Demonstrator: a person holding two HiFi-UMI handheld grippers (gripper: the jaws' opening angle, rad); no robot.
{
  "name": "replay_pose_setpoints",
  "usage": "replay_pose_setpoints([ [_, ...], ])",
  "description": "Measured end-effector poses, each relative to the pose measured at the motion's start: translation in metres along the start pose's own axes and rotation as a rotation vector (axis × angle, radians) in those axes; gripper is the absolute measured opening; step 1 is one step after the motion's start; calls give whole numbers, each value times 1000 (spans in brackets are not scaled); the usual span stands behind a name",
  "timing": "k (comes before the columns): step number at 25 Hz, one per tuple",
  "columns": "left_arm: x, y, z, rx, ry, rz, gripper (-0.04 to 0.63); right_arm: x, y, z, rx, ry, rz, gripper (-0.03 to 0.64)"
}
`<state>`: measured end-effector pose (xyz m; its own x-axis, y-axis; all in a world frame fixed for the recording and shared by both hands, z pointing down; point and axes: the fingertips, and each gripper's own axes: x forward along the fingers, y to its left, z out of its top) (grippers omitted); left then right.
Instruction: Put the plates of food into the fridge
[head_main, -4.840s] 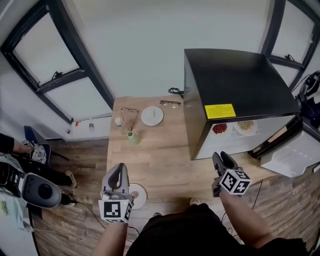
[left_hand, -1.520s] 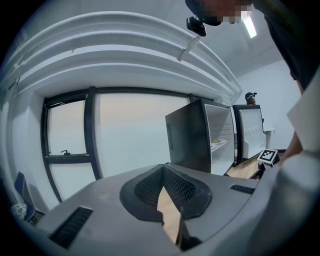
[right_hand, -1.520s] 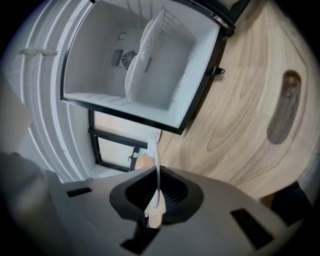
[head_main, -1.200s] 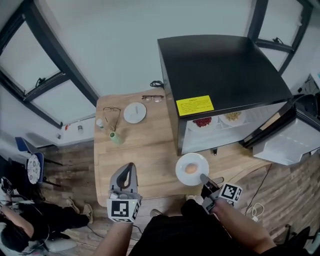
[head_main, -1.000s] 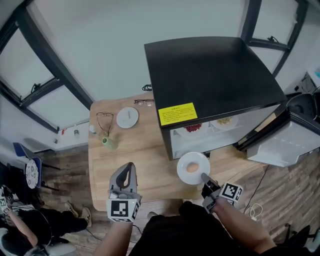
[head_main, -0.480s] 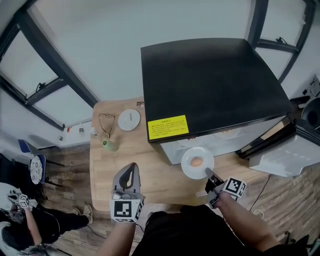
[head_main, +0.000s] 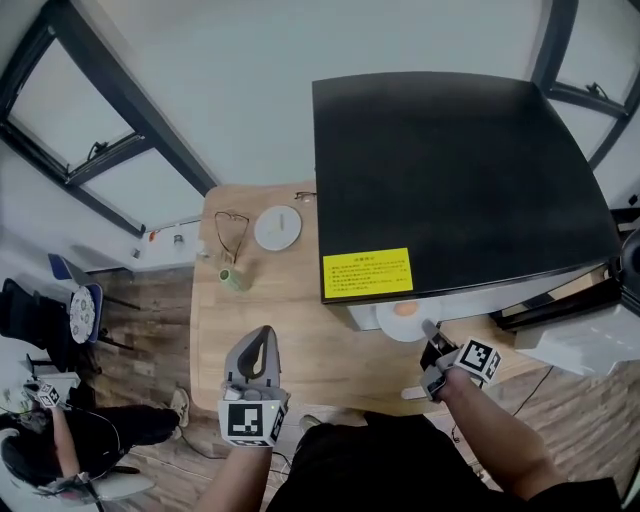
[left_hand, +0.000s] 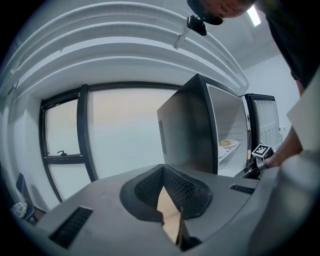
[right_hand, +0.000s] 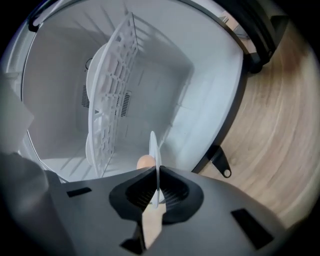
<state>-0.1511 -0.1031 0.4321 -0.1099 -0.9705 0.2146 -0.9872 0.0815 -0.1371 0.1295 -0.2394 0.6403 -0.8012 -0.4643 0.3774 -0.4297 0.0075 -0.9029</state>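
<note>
Overhead, 2 hand-held grippers reach over a wooden bench (head_main: 270, 300). The right hand-held gripper (head_main: 428, 328), at 5 o'clock, is clamped tight on the rim of a white plate (head_main: 395, 320) carrying 1 round tan food item (head_main: 405, 310). The plate sits at the mouth of the open fridge (head_main: 450, 170), under its black top. The left hand-held gripper (head_main: 262, 338), at 7 o'clock, is closed and empty. Best approach, probably: keep the plate level, slide it in beneath the shelf (right_hand: 112, 90), clear of the door frame, then release.
</note>
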Motion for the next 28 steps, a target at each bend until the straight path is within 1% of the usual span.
replay_pose_setpoints([
  [3, -2, 9, -7, -7, 18, 20, 3, 15, 1, 6, -12, 0, -3, 29],
  [9, -11, 26, -16, -19, 76, 63, 3, 35, -1, 13, -38, 4, -60, 29],
  [11, -13, 31, -16, -32, 56, 76, 3, 43, -1, 16, -44, -2, -70, 29],
  [13, -16, 33, -19, -47, 54, 83, 3, 48, 0, 20, -49, -21, -77, 29],
  [16, -22, 37, -23, -56, 61, 86, 3, 54, -2, 28, -82, -41, -124, 29],
  [18, -26, 42, -25, -56, 65, 97, 3, 56, -2, 31, -125, -40, -167, 31],
  [21, -30, 50, -27, -32, 72, 108, 3, 58, -3, 32, -215, -19, -241, 38],
  [24, -29, 51, -25, -51, 69, 107, 3, 61, -4, 34, -322, -3, -305, 57],
  [28, -27, 53, -26, -62, 66, 104, 3, 63, -6, 33, -451, 39, -395, 102],
])
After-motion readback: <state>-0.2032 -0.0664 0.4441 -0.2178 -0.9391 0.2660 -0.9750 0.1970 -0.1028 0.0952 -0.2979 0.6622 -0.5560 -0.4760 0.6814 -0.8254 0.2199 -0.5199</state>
